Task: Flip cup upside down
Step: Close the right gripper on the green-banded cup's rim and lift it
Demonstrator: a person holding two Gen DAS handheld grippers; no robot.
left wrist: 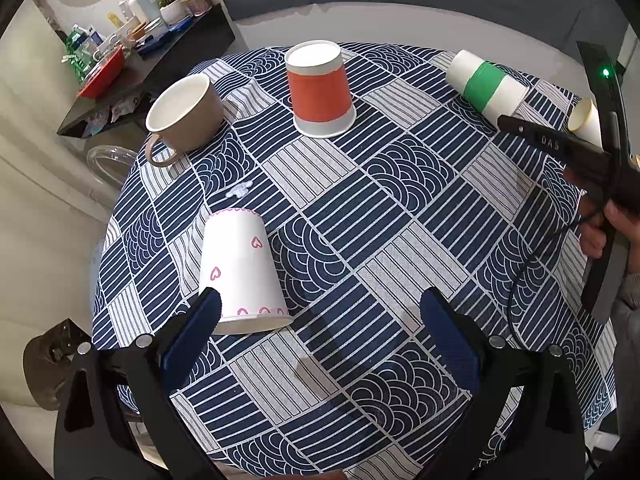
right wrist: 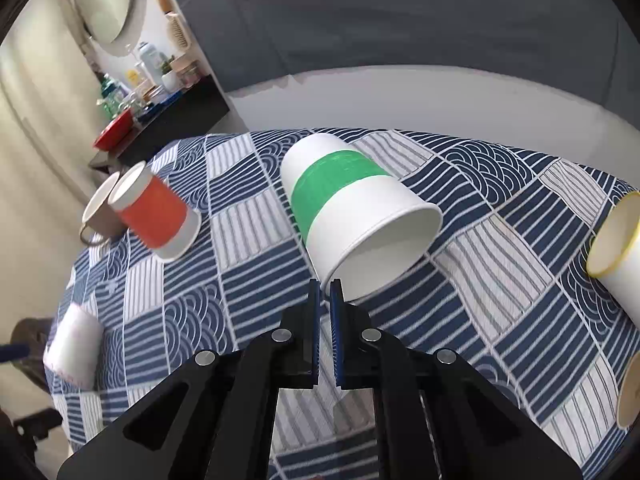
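Note:
A white paper cup with a green band (right wrist: 344, 200) is tilted with its open mouth toward the camera. My right gripper (right wrist: 325, 286) is shut on its near rim. The same cup shows at the far right of the left wrist view (left wrist: 486, 86), with the right gripper (left wrist: 508, 122) at its mouth. My left gripper (left wrist: 320, 304) is open and empty above the tablecloth. A white cup with pink hearts (left wrist: 242, 270) stands upside down beside its left finger.
An orange cup (left wrist: 320, 90) stands upside down at the back. A beige mug (left wrist: 184, 114) stands upright at the back left. A yellow-rimmed cup (right wrist: 620, 248) lies at the right edge. A cluttered black shelf (left wrist: 132, 64) is beyond the round table (left wrist: 400, 200).

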